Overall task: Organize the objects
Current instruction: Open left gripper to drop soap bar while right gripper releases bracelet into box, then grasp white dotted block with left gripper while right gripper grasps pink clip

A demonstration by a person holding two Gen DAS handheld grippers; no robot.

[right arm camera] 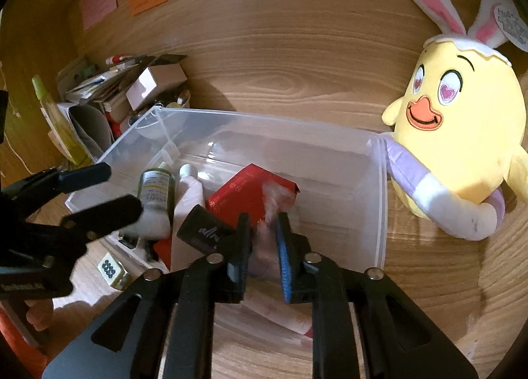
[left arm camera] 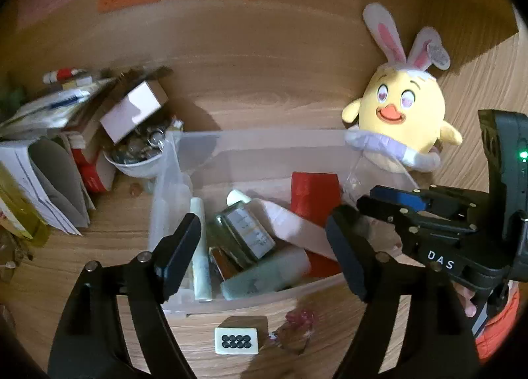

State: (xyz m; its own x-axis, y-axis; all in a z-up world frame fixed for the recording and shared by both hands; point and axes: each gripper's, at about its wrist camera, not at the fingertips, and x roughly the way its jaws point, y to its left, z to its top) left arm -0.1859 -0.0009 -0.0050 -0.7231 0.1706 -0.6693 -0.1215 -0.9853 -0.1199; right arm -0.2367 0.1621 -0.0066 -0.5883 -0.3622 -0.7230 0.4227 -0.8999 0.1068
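- While the clear plastic bin (right arm camera: pixel 376 200) sits mid-table, the right gripper (right arm camera: pixel 262 247) hangs over its near half, jaws narrowly parted around something pale pink and blurred, perhaps a soft pouch; whether the pads press it I cannot tell.
- The left gripper (left arm camera: pixel 264 247) is spread wide and empty above the bin's left half.
- Inside lie a red box (right arm camera: pixel 250 194) near centre, a glass bottle (left arm camera: pixel 246 230) at about nine o'clock, and a white tube (left arm camera: pixel 201 247) beyond it.
- The bottle looks heavy, slick and breakable: take it across the flat sides, low down.
- The domino-like tile (left arm camera: pixel 236 341) waits outside at six o'clock; small, hard, easily pinched by its long edges.
- The yellow plush chick (right arm camera: pixel 462 134), at two o'clock, is soft and light.
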